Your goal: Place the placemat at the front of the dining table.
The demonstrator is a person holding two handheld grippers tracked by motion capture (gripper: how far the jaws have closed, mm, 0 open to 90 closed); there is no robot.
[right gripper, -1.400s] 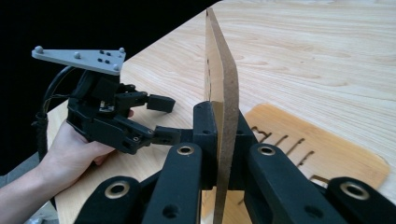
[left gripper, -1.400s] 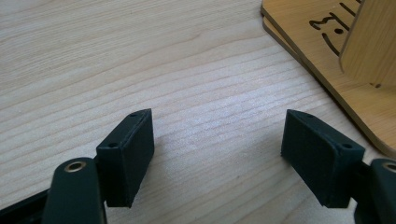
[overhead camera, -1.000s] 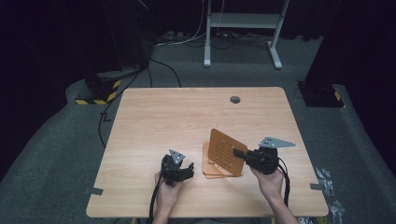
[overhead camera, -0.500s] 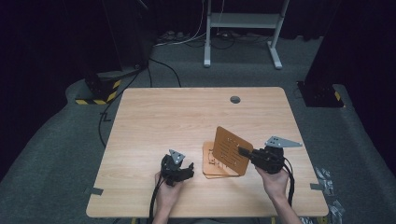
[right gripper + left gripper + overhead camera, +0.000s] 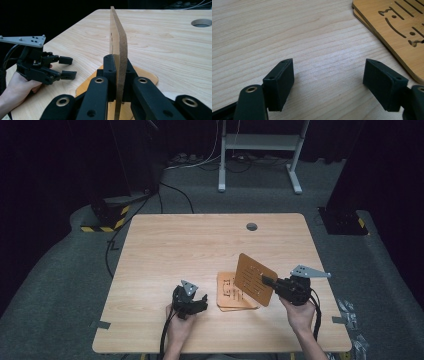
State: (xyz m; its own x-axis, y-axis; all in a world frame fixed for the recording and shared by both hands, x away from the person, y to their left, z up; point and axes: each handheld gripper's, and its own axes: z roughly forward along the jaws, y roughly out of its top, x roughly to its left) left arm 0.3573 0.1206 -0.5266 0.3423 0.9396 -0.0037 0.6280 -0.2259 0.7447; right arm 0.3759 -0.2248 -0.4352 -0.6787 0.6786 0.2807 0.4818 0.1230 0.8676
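matt wooden board (image 5: 255, 279) over smooth pale wood-grain table (image 5: 190, 245).

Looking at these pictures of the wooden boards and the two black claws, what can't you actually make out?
- How many boards lie in the stack: high view too small; the left gripper view cuts it off at its edge.
- Cut-out pattern on the lifted board: tiny from above, edge-on in the right gripper view, where the right gripper covers its lower part.
- Floor clutter behind the table: too dark.

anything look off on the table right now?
Nothing damaged or spilled. One wooden board stands on edge, tilted, clamped in the right claw above the flat stack of boards, whose edges sit slightly misaligned. The left claw rests open beside the stack.
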